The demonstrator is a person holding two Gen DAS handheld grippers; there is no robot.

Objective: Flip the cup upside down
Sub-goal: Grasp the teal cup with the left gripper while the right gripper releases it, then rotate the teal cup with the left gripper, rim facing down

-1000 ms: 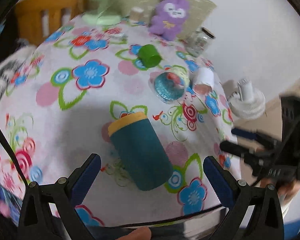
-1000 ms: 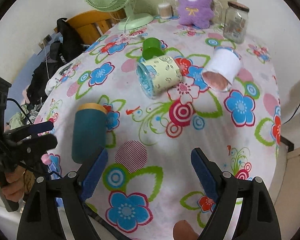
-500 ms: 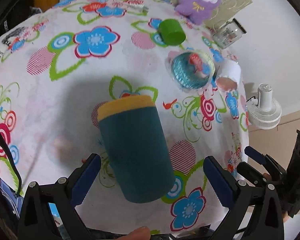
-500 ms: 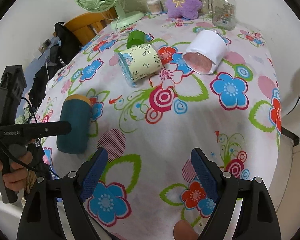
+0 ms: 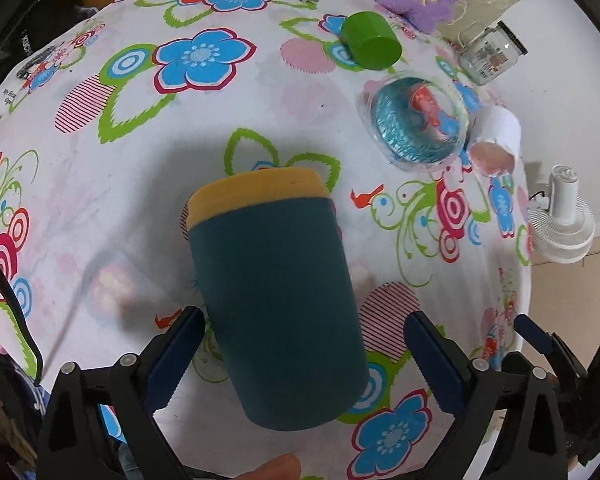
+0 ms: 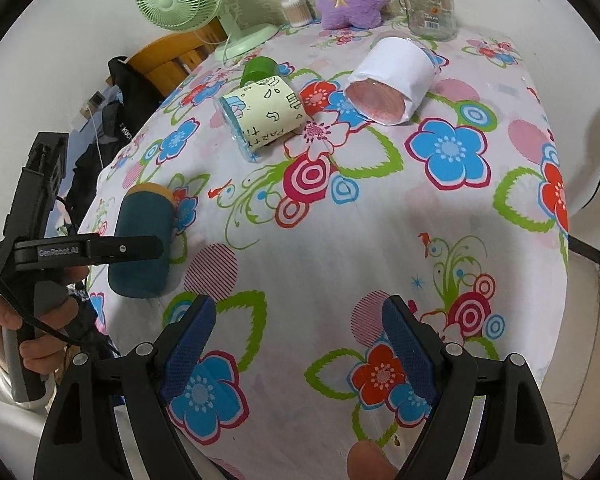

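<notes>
Left wrist view: a teal cup [image 5: 278, 312] with a yellow band lies on its side on a table [image 5: 100, 184] covered in a flowered cloth, near the table's front edge. The left gripper [image 5: 302, 354] has moved in over the last second; its blue pads, which framed the cup from farther back, now sit spread wide on either side of the cup's teal end without touching it. The cup has not moved. The yellow end points toward the middle of the table.

In the right wrist view, the same cup [image 6: 144, 240] lies near the table's left edge, with one black finger of the left gripper [image 6: 100, 250] crossing in front of it. The right gripper [image 6: 300, 340] hovers spread and empty above the front edge, well apart from the cup.

Farther back lie a green cup [image 5: 370, 40], a clear cup with a printed sleeve [image 6: 264, 114] and a white paper cup [image 6: 392, 80], all on their sides.

The approach looks nearly done. Judging from this, the next step is to close on the teal body, lift and turn it so the opening faces down; which end is open cannot be told.
</notes>
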